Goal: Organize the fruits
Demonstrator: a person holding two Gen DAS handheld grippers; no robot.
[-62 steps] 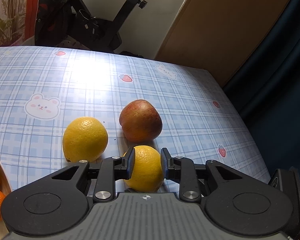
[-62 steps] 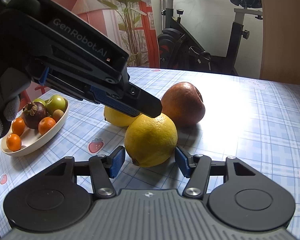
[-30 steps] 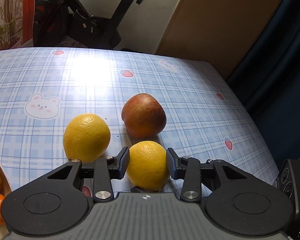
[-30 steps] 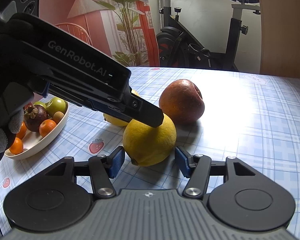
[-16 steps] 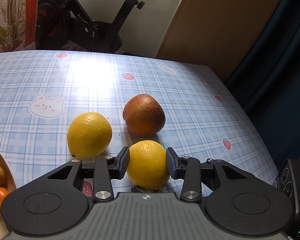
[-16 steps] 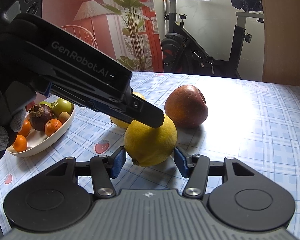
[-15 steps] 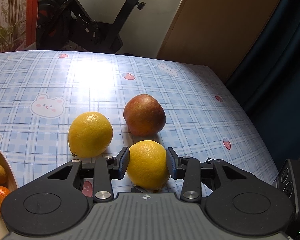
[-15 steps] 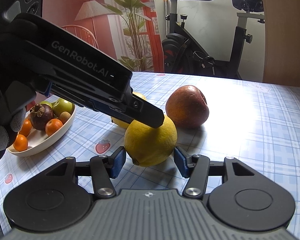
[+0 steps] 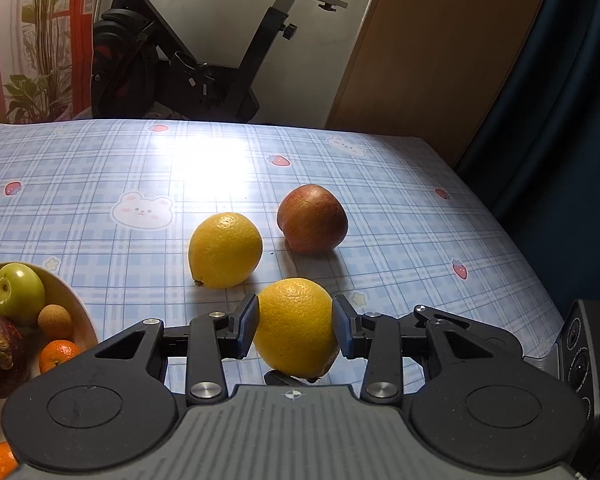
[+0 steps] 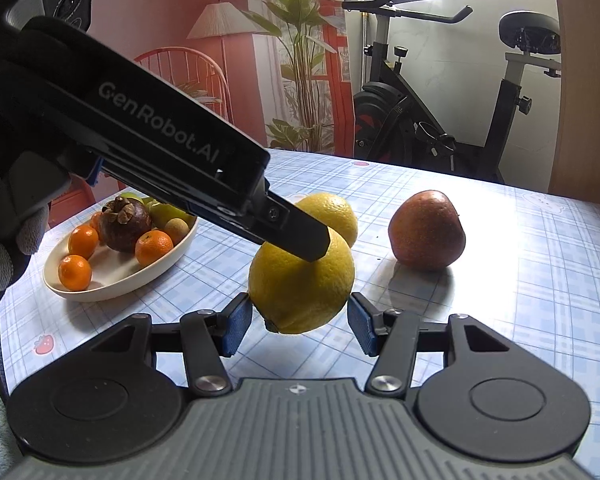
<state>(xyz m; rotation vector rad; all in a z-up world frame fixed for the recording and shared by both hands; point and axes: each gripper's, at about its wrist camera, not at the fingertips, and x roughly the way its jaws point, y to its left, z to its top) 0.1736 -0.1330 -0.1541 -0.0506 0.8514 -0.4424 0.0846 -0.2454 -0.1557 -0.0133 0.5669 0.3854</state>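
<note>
A yellow lemon with a pebbled skin [image 9: 296,326] is clamped in the jaws of the left gripper [image 9: 296,326], lifted above the bench [image 9: 100,184].

Its long axis is tilted, with the stub end pointing down toward the right gripper [image 10: 298,326], whose jaws stand apart on both sides of it without touching. Behind it lie a second yellow lemon [image 9: 225,250] and a red-brown apple [image 9: 312,219]; the cream oval dish of small fruits [image 10: 120,274] is at the left. Past the apple the checked cloth is free up to the right edge.
</note>
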